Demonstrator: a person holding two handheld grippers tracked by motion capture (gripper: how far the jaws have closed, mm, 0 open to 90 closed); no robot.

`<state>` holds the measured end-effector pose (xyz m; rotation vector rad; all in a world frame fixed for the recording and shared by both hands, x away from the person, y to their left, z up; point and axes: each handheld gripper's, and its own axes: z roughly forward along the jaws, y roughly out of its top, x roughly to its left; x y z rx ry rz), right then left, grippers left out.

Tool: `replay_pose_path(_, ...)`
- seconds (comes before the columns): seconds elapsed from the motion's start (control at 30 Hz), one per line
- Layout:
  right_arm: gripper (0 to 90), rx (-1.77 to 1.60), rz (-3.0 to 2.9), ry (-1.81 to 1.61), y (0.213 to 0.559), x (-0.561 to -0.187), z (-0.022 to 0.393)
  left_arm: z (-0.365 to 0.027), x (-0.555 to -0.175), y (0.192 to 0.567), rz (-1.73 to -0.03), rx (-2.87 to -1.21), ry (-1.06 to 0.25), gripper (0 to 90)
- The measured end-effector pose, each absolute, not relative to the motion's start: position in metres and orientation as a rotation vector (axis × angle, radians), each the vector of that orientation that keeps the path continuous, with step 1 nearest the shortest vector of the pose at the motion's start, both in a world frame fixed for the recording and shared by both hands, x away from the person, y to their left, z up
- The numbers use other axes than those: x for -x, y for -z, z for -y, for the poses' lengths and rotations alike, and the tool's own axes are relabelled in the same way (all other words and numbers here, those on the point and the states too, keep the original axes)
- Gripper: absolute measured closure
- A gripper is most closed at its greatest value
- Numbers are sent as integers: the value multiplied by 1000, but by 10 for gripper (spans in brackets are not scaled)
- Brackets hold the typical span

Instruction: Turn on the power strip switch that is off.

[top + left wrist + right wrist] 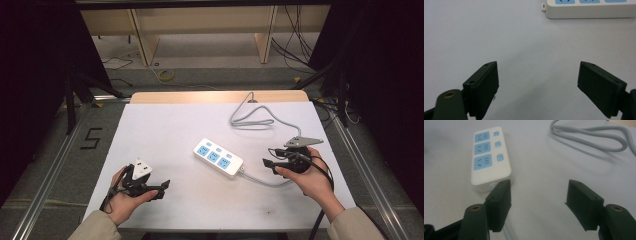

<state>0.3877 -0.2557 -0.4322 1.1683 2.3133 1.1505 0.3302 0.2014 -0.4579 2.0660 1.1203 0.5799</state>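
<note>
Near the middle of the high view, slightly right of centre, the power strip (218, 157) lies flat and slantwise on the white table (165, 130). It is a white block with three pale blue socket faces in a row and a small blue switch beside each. Its grey cord (255, 118) leaves the lower right end, runs past the right gripper (273, 159) and loops toward the table's far edge. That gripper sits close to the cord end, jaws spread wide with nothing between them, probably lined up to take the strip or its cord. At lower left, the left gripper (161, 189) rests well apart from the strip, jaws likewise released and empty, seemingly waiting.
</note>
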Motion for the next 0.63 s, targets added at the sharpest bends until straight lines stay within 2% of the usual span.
replay_pose_path(0.63, 366, -1182, -2242, -1209, 437, -374, 268, -198, -329, 458, -1104, -2071, -574, 165)
